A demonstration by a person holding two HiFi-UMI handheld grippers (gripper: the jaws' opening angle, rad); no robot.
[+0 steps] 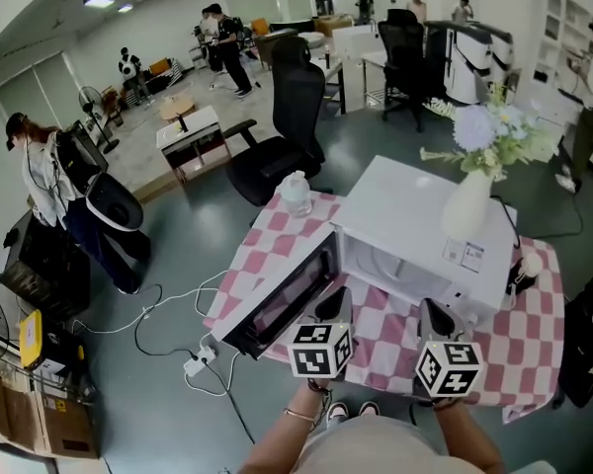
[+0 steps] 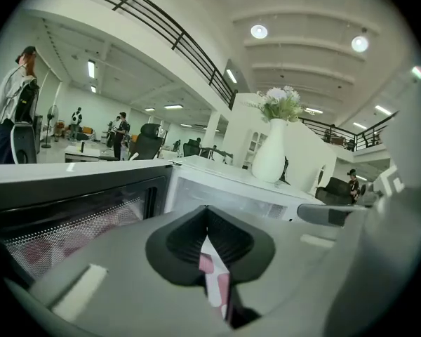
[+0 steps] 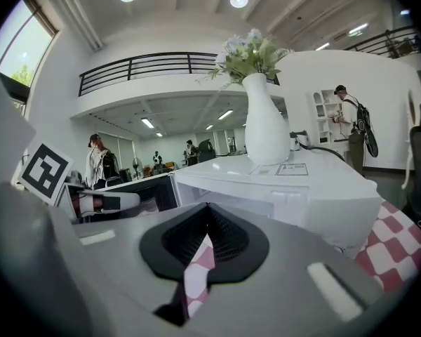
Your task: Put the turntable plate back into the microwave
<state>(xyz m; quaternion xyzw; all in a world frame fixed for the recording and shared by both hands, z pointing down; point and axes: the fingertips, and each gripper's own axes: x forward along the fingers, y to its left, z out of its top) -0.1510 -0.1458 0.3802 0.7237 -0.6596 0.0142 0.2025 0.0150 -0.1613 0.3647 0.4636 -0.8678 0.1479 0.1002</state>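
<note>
The white microwave (image 1: 415, 215) stands on a pink-and-white checked tablecloth (image 1: 534, 334), its door (image 1: 282, 299) swung open to the left. On the floor of its cavity I make out a pale round plate (image 1: 390, 263), dim and partly hidden. My left gripper (image 1: 333, 304) hovers just before the open cavity, shut, with nothing between its jaws. My right gripper (image 1: 437, 314) hangs beside it, also shut and empty. In the left gripper view the jaws (image 2: 207, 213) meet in front of the door (image 2: 70, 202). In the right gripper view the jaws (image 3: 209, 209) meet below the microwave (image 3: 302, 188).
A white vase of flowers (image 1: 469, 205) stands on the microwave's top. A clear bottle (image 1: 296, 194) sits at the table's far corner. A black office chair (image 1: 292, 117) stands beyond the table, a power strip (image 1: 200, 361) lies on the floor, and a person (image 1: 44, 181) stands at left.
</note>
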